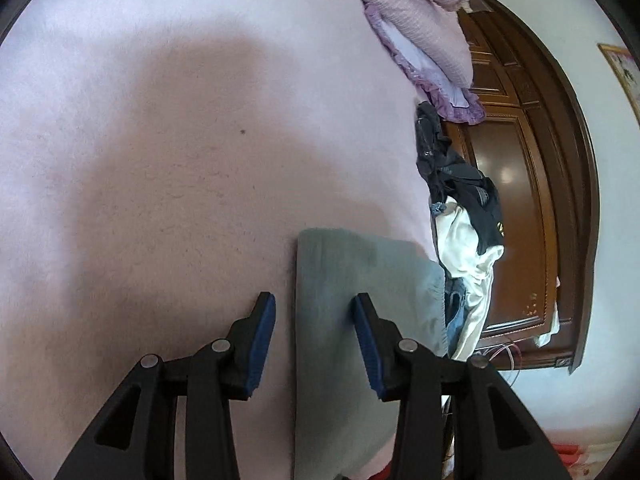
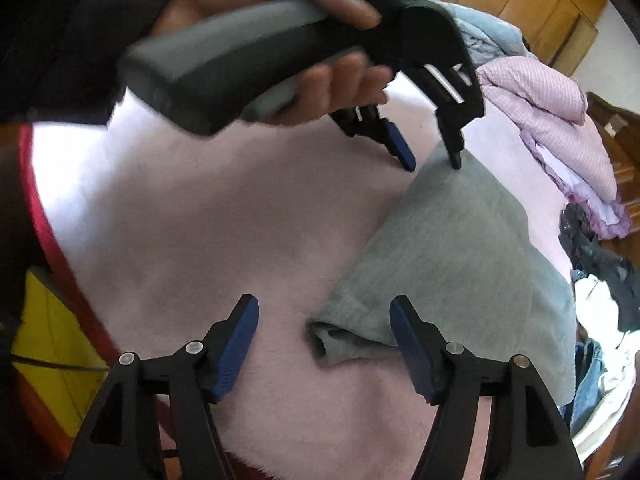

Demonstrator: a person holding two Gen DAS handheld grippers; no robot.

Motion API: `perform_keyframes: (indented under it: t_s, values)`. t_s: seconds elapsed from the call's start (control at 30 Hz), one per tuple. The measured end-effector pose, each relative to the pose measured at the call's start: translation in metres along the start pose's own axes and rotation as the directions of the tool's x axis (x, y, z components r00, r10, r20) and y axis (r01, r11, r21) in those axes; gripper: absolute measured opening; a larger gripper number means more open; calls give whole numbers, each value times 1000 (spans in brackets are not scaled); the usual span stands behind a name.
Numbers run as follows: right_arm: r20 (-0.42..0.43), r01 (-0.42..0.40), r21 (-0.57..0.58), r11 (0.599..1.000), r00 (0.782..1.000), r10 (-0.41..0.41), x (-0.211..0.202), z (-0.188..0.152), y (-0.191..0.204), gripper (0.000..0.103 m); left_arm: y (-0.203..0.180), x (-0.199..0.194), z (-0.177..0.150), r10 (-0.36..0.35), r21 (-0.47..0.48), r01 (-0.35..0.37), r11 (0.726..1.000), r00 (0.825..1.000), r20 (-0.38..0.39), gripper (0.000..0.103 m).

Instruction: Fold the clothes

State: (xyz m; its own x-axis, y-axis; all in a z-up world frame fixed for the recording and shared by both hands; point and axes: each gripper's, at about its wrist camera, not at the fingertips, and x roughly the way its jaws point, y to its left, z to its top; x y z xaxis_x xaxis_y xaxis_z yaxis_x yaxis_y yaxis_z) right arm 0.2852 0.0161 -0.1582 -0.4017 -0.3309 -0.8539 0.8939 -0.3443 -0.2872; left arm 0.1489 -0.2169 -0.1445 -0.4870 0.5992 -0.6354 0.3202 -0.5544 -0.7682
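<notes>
A grey folded garment (image 2: 472,264) lies flat on the pink bedsheet (image 2: 224,216). In the left wrist view the grey garment (image 1: 360,280) reaches from the middle to the bottom edge. My left gripper (image 1: 314,312) is open, its fingers straddling the garment's left edge just above it. From the right wrist camera, the left gripper (image 2: 434,160) hangs over the garment's far corner, held by a person's hand (image 2: 320,40). My right gripper (image 2: 324,320) is open over the garment's near corner, where the cloth layers curl up.
A pile of unfolded clothes (image 1: 468,220), dark, white and denim, lies at the bed's right edge. A lilac quilt (image 2: 560,128) is heaped at the far side. Beyond stands a brown wooden door (image 1: 516,184). Broad bare sheet (image 1: 160,160) spreads to the left.
</notes>
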Motion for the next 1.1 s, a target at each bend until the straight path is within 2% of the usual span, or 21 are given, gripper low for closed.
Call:
perform_keyframes:
  t_s: [0.07,0.1,0.17,0.3,0.33,0.37,0.4,0.43,0.47,0.5,0.53,0.63,0.67,0.77,0.87,0.93,1.07,1.1]
  values:
    - [-18,11,1,1000,1000,-11,7,1,-1,68,2,5,4,-36,-18,36,999,999,-7,45]
    - [-17,12,2,1000,1000,-12,8,3,-1,68,2,8,7,-71,-30,70,997,997,-14,54]
    - [-15,14,3,1000,1000,-14,11,5,-3,68,0,12,11,-118,-42,117,992,993,-24,59]
    - [-12,19,6,1000,1000,-19,15,11,-5,67,-4,15,12,-109,-22,109,994,993,-42,55]
    - [-11,20,7,1000,1000,-20,16,12,-6,66,-5,16,12,-106,-16,106,994,993,-47,51]
    - [-10,21,7,1000,1000,-21,17,13,-7,65,-6,17,12,-103,-10,103,995,993,-51,39]
    - [-10,22,8,1000,1000,-22,18,14,-7,59,-7,18,12,-100,-5,100,995,993,-55,31]
    - [-9,23,9,1000,1000,-23,19,16,-8,55,-8,18,12,-97,1,97,995,994,-60,29]
    - [-6,33,31,999,999,-32,18,17,-14,35,-9,19,12,-93,7,94,996,994,-64,27]
    - [-4,43,55,998,999,-43,17,19,-20,19,-10,20,12,-90,13,91,996,994,-68,26]
    - [-2,21,85,996,1000,-21,17,19,-28,19,-11,21,12,-87,18,88,996,994,-72,26]
    - [22,-129,275,953,992,128,18,18,-63,18,-14,23,13,-77,36,80,996,993,-85,26]
    - [66,-205,352,913,979,194,16,15,-78,17,-15,24,13,-74,41,77,996,993,-89,25]
    - [150,-337,494,801,941,304,13,5,-109,17,-17,24,12,-74,38,78,996,993,-93,25]
    - [181,-380,546,747,924,338,12,3,-122,16,-19,23,12,-76,40,80,996,993,-91,24]
    - [173,-367,526,767,929,327,9,9,-121,16,-18,23,13,-81,27,84,996,992,-92,24]
    - [132,-284,408,868,959,252,-5,23,-95,16,-19,20,12,-79,26,82,996,993,-90,24]
    - [132,-285,405,869,958,253,-5,25,-95,16,-20,19,12,-77,28,79,996,993,-90,24]
